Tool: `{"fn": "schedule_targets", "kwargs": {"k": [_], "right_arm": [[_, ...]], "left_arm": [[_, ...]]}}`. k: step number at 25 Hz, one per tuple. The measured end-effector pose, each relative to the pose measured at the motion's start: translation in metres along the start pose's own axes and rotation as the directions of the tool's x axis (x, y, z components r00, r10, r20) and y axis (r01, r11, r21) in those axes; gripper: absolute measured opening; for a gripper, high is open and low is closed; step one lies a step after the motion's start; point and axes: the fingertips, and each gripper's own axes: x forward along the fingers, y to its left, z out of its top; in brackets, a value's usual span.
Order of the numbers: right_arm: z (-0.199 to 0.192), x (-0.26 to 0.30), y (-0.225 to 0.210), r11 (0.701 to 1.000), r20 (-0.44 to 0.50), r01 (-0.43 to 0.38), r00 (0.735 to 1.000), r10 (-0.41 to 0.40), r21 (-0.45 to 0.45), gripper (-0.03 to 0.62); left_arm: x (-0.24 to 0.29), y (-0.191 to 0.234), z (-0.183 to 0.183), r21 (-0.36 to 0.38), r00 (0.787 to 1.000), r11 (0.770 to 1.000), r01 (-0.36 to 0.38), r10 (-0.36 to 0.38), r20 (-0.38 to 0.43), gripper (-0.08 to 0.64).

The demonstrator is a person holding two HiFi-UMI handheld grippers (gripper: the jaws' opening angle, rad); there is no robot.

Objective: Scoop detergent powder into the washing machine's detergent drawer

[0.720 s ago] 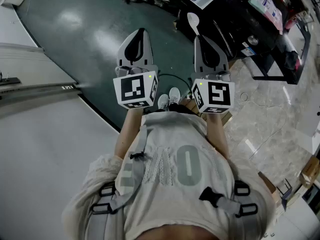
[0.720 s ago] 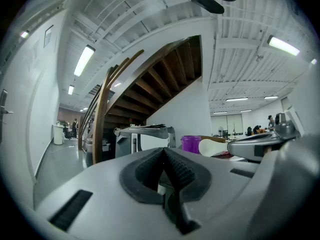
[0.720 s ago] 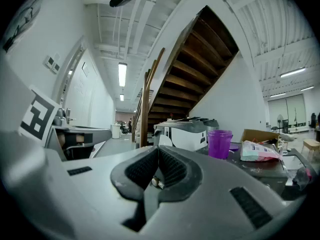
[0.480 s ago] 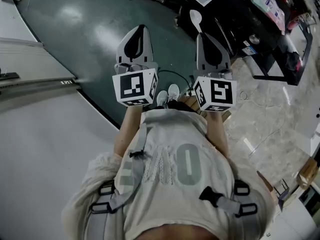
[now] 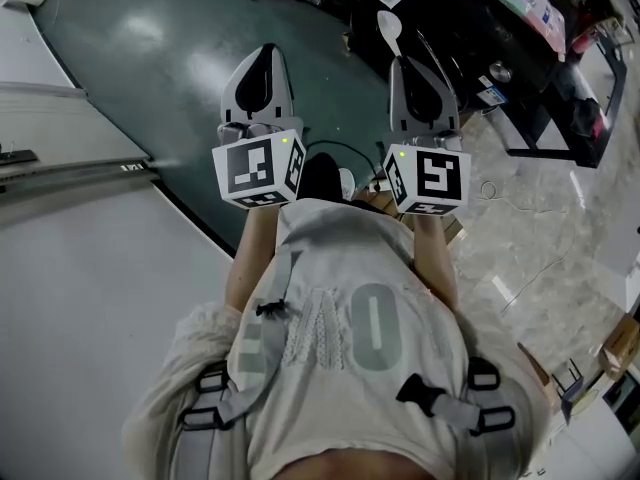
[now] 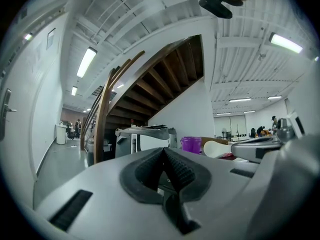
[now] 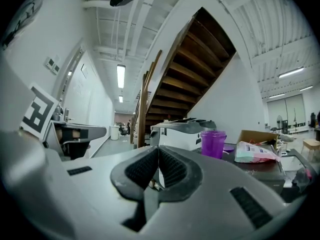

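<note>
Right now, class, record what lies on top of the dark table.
A purple cup, a pink-and-white pouch and a cardboard box show on the dark table; the right gripper covers its near part.

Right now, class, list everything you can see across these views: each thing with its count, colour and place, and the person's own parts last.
spoon: one, white, sticking out beyond the right gripper's jaws
cup: one, purple, on the table
packet: one, white and pink, on the table right of the cup
cardboard box: one, brown, behind the packet
machine: one, white and grey, left of the cup
table: one, dark, to the right
staircase: one, brown wood, rising behind the machine
floor: dark green, below the grippers
shirt: one, pale, crossed by grey straps
left gripper: one, grey, jaws together, empty
right gripper: one, grey, shut on the spoon
</note>
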Motion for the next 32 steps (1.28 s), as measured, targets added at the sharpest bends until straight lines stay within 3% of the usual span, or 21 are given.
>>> {"fn": "schedule_targets", "kwargs": {"k": [13, 24, 28, 32], "right_arm": [[0.010, 0.019, -0.046, 0.999, 0.042, 0.051, 0.998, -0.051, -0.003, 0.009], [0.014, 0.103, -0.087, 0.990, 0.023, 0.140, 0.990, -0.139, -0.013, 0.009], [0.020, 0.144, -0.107, 0.977, 0.015, 0.214, 0.977, -0.214, 0.003, 0.009], [0.026, 0.190, -0.131, 0.958, 0.003, 0.287, 0.958, -0.287, 0.007, 0.009]], "left_arm": [[0.060, -0.027, 0.015, -0.019, 0.995, 0.997, 0.080, -0.078, 0.069, 0.020], [0.169, -0.009, 0.013, -0.050, 0.986, 0.986, 0.161, -0.158, 0.061, 0.020], [0.225, -0.003, 0.018, -0.047, 0.969, 0.970, 0.240, -0.237, 0.063, 0.020], [0.289, 0.000, 0.023, -0.070, 0.940, 0.938, 0.338, -0.334, 0.071, 0.020]]}}
